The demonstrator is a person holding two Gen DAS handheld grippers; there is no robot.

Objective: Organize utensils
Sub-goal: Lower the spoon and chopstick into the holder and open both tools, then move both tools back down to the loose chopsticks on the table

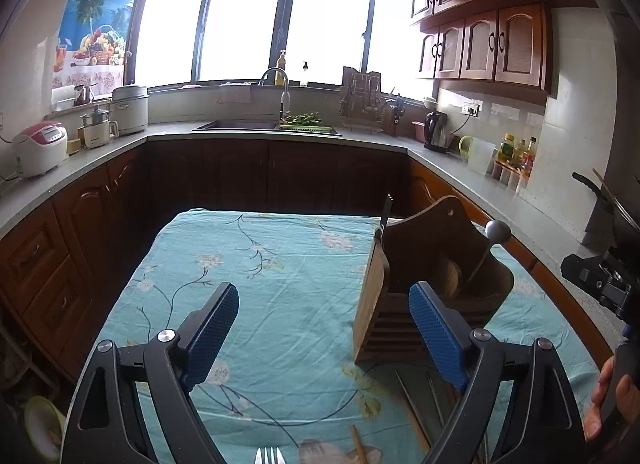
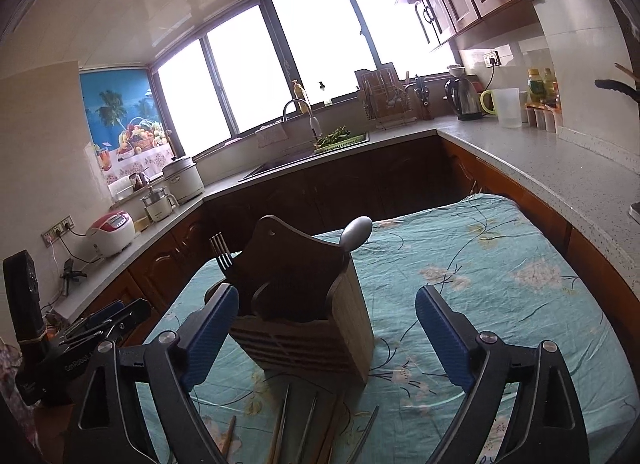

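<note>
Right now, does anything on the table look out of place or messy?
Yes. Several utensils lie loose on the tablecloth in front of the wooden holder, fanned at differing angles, and one fork lies apart. Only a fork and a spoon stand in the holder. Nothing looks spilled or broken.

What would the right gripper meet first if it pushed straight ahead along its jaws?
Probably the wooden utensil holder. It stands on the tablecloth just ahead, slightly left of centre between the open jaws of the right gripper. Depth is unclear, so the gripper could pass just right of it.
</note>
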